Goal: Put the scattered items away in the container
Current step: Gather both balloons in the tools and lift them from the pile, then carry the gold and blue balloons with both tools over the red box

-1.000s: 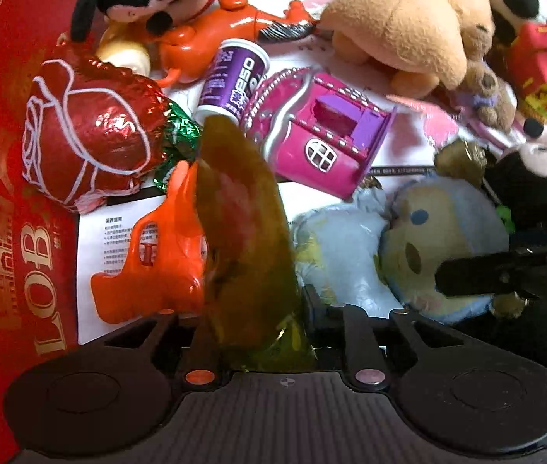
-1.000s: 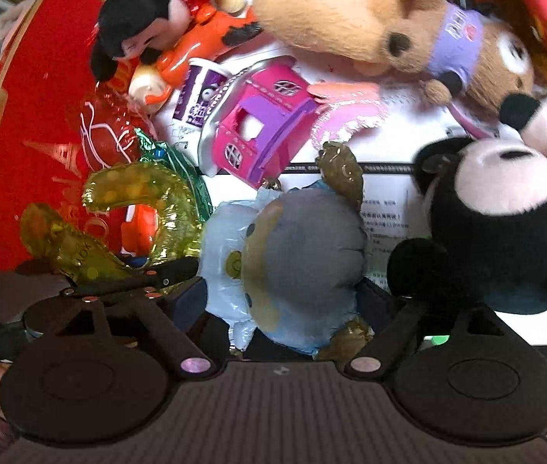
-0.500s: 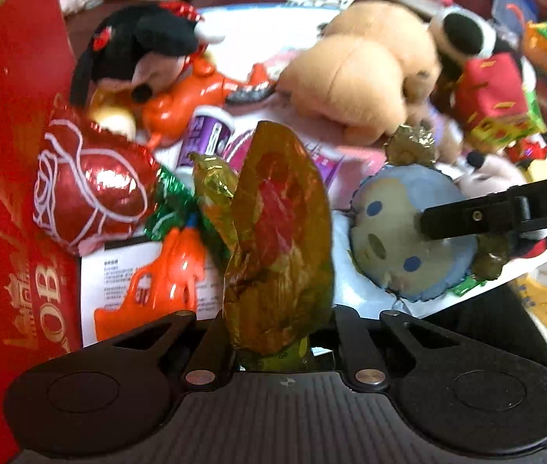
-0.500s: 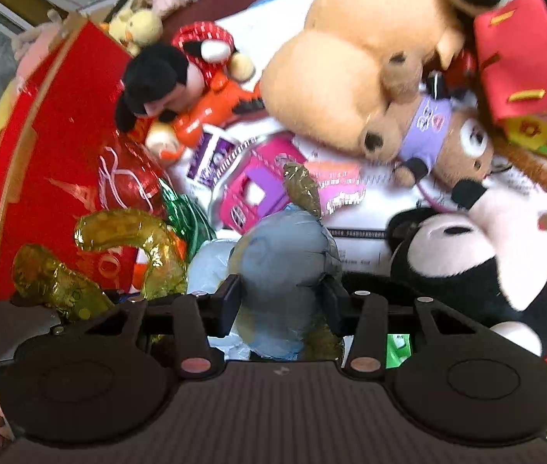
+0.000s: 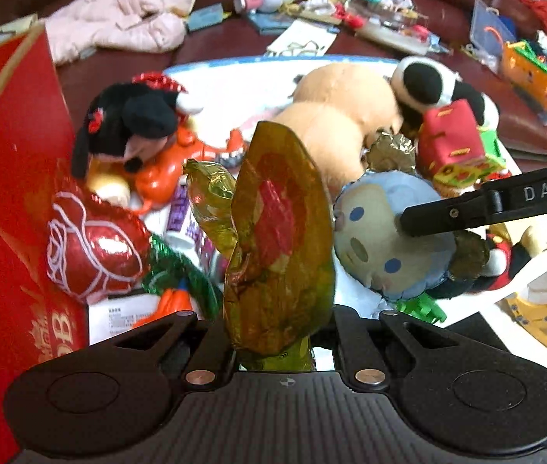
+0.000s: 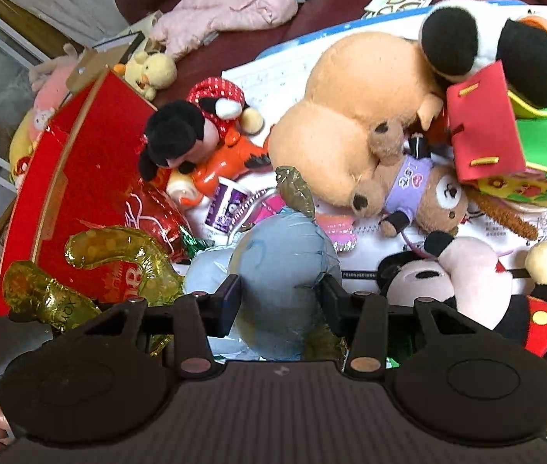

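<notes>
My left gripper [image 5: 279, 332] is shut on a gold foil balloon [image 5: 279, 239], held upright above the pile; the balloon also shows at the left of the right wrist view [image 6: 118, 266]. My right gripper [image 6: 279, 303] is shut on a pale blue foil balloon with a face [image 6: 283, 286], lifted off the table; the balloon [image 5: 382, 239] and a right finger [image 5: 467, 212] show in the left wrist view. The red box [image 5: 14, 201] stands at the left, its wall also in the right wrist view [image 6: 80, 185].
On the table lie a red foil heart [image 5: 95, 247], a black mouse plush [image 5: 134, 123], an orange toy [image 5: 165, 170], a tan plush [image 6: 354, 116], a bear in purple [image 6: 420, 189], a Mickey plush [image 6: 467, 282] and a red felt house [image 6: 482, 120]. A pink garment [image 5: 118, 27] lies behind.
Both grippers have risen and pulled back from the pile, each carrying its balloon. The view has widened to show the far table and sofa.
</notes>
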`<state>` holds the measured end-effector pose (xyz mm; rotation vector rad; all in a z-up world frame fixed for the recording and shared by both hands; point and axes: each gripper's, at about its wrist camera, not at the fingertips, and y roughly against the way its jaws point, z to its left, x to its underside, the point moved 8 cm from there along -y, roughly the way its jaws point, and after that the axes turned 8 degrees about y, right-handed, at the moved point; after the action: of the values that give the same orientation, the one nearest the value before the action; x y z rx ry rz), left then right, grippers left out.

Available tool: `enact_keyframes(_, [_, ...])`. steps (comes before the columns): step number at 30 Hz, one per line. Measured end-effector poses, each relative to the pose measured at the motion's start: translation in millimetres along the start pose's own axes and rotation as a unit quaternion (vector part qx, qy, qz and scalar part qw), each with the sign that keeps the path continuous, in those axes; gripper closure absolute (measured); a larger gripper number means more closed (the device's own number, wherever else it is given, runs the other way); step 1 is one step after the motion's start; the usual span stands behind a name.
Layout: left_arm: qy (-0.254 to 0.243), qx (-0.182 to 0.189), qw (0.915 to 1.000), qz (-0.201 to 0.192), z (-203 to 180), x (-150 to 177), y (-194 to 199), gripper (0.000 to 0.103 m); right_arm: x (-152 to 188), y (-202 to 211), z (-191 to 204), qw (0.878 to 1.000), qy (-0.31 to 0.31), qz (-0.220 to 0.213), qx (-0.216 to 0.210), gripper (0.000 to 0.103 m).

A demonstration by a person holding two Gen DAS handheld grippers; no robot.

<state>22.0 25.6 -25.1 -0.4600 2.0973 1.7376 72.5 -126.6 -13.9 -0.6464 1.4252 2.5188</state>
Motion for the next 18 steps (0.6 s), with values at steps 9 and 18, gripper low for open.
enact_keyframes(9, [-0.009,0.004,0.9990,-0.042,-7.5,-26.0,27.9,0.098,-26.4,19.5,20.5,0.999,0.026,-0.034,-0.006,0.051])
enact_keyframes(18, [-0.006,0.000,0.9967,-0.080,-0.2,-42.4,46.7,0.099,-49.8,25.2,47.0,0.996,0.067,-0.065,0.001,0.049])
